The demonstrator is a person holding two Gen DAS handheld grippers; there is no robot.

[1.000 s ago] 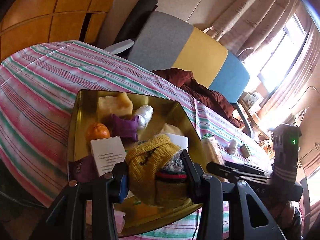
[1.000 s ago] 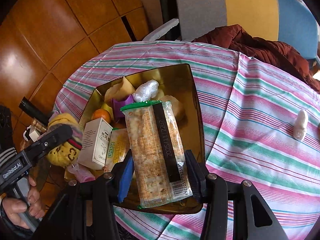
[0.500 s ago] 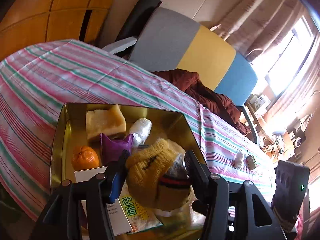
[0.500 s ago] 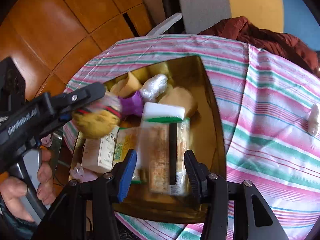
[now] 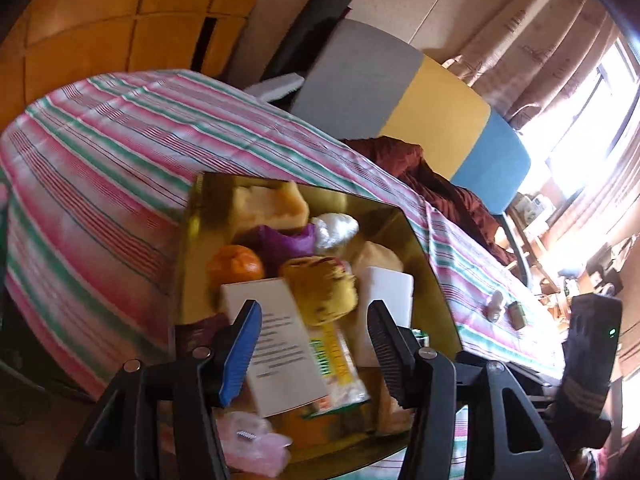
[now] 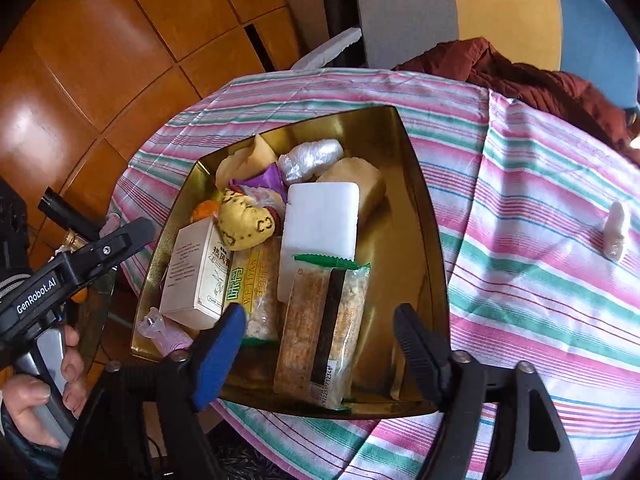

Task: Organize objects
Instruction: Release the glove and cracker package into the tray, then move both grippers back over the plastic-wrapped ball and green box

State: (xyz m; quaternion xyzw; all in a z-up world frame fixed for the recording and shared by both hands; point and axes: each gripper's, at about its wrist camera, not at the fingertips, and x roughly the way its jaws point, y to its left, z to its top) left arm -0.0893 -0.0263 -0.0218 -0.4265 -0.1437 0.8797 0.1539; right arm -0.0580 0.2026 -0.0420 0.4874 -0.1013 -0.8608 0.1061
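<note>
Lying in gold tray (image 6: 424, 208), yellow sock (image 6: 246, 222), beyond spread left hand-held gripper (image 5: 314, 330)

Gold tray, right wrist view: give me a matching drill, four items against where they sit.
Items:
1 cracker pack
2 yellow sock
3 white block
4 small white packet

Places:
a on the striped cloth, outside the tray
b near edge of tray, between the right hand-held gripper's fingers
c tray middle, flat
d atop the white box and snack bag

Pairs: 1-b, 2-d, 3-c, 4-a
</note>
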